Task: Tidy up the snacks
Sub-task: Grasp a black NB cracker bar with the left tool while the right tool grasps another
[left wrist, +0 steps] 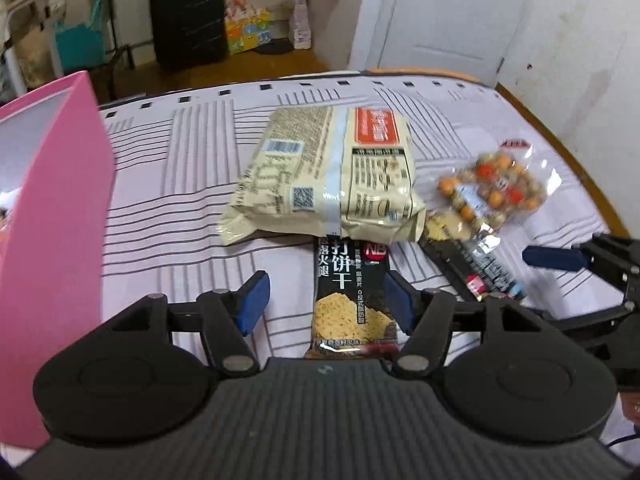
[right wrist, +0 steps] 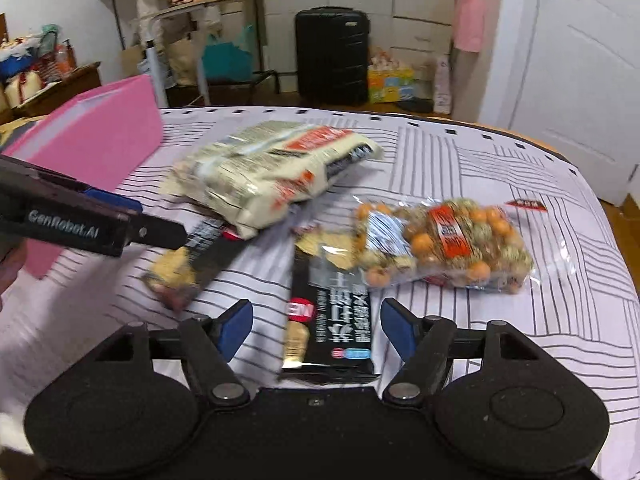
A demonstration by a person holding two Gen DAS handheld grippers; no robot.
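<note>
Snacks lie on a striped cloth. A large beige packet [left wrist: 328, 176] [right wrist: 276, 172] lies in the middle. A clear bag of orange and speckled balls [left wrist: 492, 188] [right wrist: 444, 240] lies to its right. Two black cracker packs lie in front of them. My left gripper [left wrist: 326, 304] is open around one black pack [left wrist: 352, 300], which also shows in the right wrist view [right wrist: 200, 256]. My right gripper [right wrist: 316, 326] is open around the other black pack [right wrist: 332, 320], which shows in the left wrist view [left wrist: 476, 272].
A pink box [left wrist: 48, 208] [right wrist: 96, 140] stands open at the left of the table. A black suitcase [right wrist: 332, 56], shelves and bags stand on the floor behind. A white door [right wrist: 576, 64] is at the right.
</note>
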